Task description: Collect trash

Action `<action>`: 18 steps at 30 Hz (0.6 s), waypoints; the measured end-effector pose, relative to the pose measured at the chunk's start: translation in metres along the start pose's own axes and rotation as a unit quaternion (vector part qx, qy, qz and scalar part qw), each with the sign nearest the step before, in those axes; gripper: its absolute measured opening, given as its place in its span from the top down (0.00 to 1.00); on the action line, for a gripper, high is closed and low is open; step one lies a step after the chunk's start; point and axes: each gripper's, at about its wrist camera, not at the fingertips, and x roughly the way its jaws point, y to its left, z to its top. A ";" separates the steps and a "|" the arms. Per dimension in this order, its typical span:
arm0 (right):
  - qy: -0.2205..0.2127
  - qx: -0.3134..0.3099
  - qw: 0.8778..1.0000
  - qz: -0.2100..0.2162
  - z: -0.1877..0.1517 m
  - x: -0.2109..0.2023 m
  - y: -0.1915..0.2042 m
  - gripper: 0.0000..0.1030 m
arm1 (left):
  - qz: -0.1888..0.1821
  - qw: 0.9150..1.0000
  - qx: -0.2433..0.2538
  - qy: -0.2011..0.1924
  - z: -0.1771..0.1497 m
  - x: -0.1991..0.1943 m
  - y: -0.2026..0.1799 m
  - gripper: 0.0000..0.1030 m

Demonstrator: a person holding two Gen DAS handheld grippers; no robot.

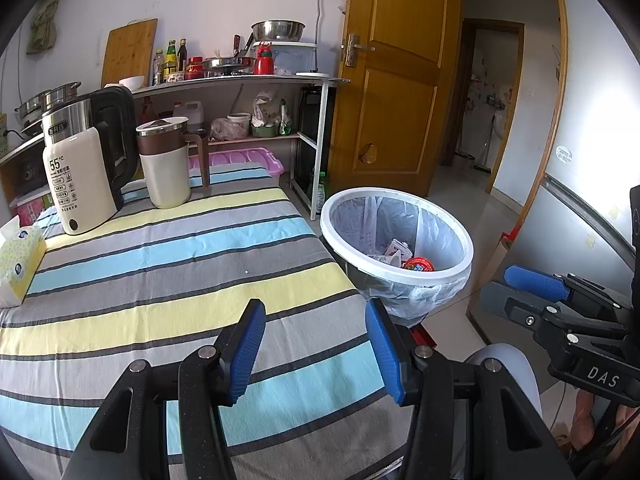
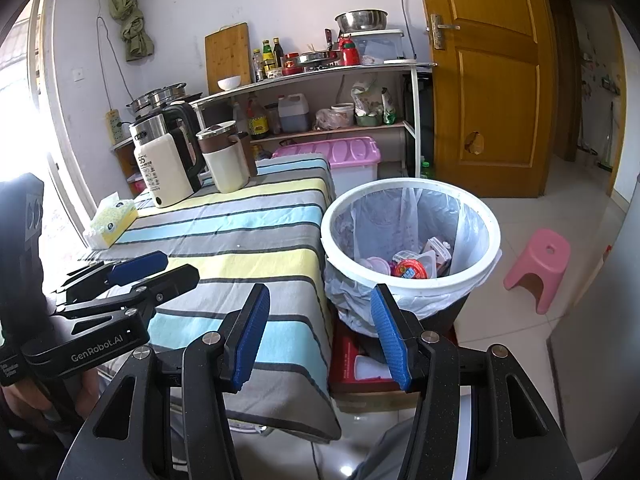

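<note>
A white-rimmed trash bin (image 1: 464,268) (image 2: 490,248) lined with a clear bag stands on the floor beside the table's right edge. Inside lie a red round lid (image 1: 419,265) (image 2: 410,269), white cartons and wrappers. My left gripper (image 1: 316,340) hovers open over the striped tablecloth (image 1: 180,280) near its right front corner, with nothing between its blue pads. My right gripper (image 2: 320,332) is open too, empty, low over the table's corner with the bin just ahead to the right. Each gripper shows at the edge of the other's view.
At the table's far end stand a white kettle (image 1: 80,176) (image 2: 166,168) and a cream jug (image 1: 166,164) (image 2: 228,160); a tissue box (image 1: 18,260) (image 2: 112,220) lies at the left. Behind are a loaded shelf rack (image 1: 312,136), a pink bin (image 2: 340,156), a wooden door (image 1: 396,80) and a pink stool (image 2: 540,268).
</note>
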 end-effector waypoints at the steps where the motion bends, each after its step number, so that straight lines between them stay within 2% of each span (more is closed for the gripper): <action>1: 0.000 0.000 1.000 0.000 0.000 0.000 0.000 0.48 | 0.000 1.000 0.000 0.000 0.000 0.000 0.000 0.50; 18: 0.003 -0.001 1.000 0.000 0.002 -0.001 0.002 0.48 | 0.001 1.000 0.000 0.000 -0.001 -0.001 0.000 0.50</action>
